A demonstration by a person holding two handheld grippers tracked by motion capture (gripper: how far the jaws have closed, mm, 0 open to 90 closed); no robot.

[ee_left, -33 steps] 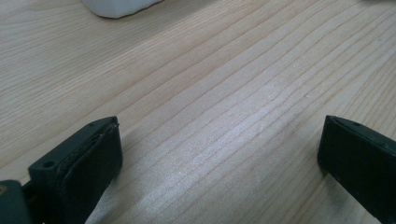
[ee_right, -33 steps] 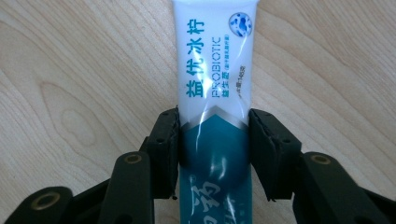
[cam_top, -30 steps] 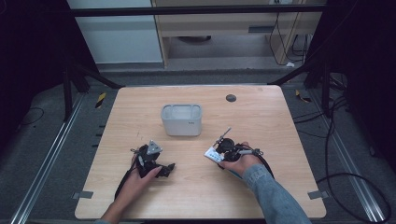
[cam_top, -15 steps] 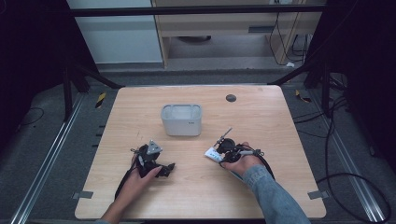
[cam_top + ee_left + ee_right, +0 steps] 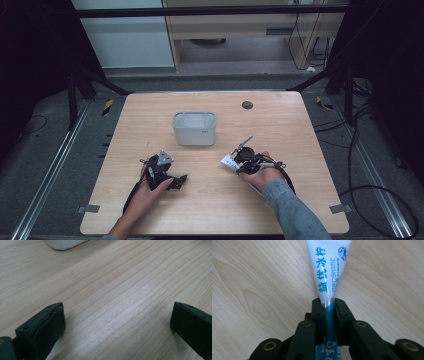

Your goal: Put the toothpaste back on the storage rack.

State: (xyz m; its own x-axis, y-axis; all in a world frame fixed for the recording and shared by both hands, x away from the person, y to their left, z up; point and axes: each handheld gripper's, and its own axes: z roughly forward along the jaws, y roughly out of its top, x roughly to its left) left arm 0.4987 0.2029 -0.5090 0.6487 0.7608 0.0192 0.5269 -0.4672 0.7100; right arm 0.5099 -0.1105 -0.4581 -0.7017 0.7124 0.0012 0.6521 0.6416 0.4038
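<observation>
High view: the right tool (image 5: 239,156) is gripping a white toothpaste tube (image 5: 228,161) low over the bench (image 5: 280,120), right of the grey container (image 5: 194,128); the left tool (image 5: 165,170) is resting nearby.
Left tool view: its jaws are standing wide apart over bare wood.
Right tool view: jaws, having just been closing, are clamping the tube's (image 5: 328,270) flat end.

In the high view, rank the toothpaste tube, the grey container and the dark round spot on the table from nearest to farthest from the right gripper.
1. Toothpaste tube, clamped in the right gripper.
2. Grey container, up-left, mid-table.
3. Dark round spot, near the far edge.
</observation>
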